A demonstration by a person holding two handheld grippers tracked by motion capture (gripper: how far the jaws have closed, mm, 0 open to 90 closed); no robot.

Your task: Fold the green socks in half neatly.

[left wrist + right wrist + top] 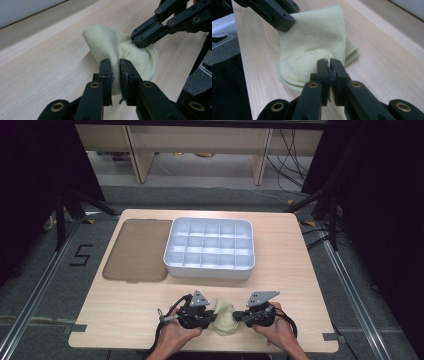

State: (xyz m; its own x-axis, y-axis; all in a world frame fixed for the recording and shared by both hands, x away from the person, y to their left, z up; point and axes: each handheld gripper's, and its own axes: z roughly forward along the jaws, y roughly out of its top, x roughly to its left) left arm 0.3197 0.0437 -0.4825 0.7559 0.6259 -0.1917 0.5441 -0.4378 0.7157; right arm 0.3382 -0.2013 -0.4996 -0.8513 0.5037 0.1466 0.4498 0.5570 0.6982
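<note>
A pale yellow knitted sock (224,316) is pinched by the left gripper (115,72) and right gripper (329,70) near the table's (125,315) near edge; its underside is hidden.

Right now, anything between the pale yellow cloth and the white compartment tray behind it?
Nothing visible. Bare wooden table separates the pale yellow cloth from the white compartment tray. Left gripper and right gripper both clamp the cloth.

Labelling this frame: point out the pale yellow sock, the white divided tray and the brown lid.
pale yellow sock (110,42), left gripper view, on its raised fold.
white divided tray (209,269), high view, on its near outer wall.
brown lid (137,250), high view, on its flat middle.
</note>
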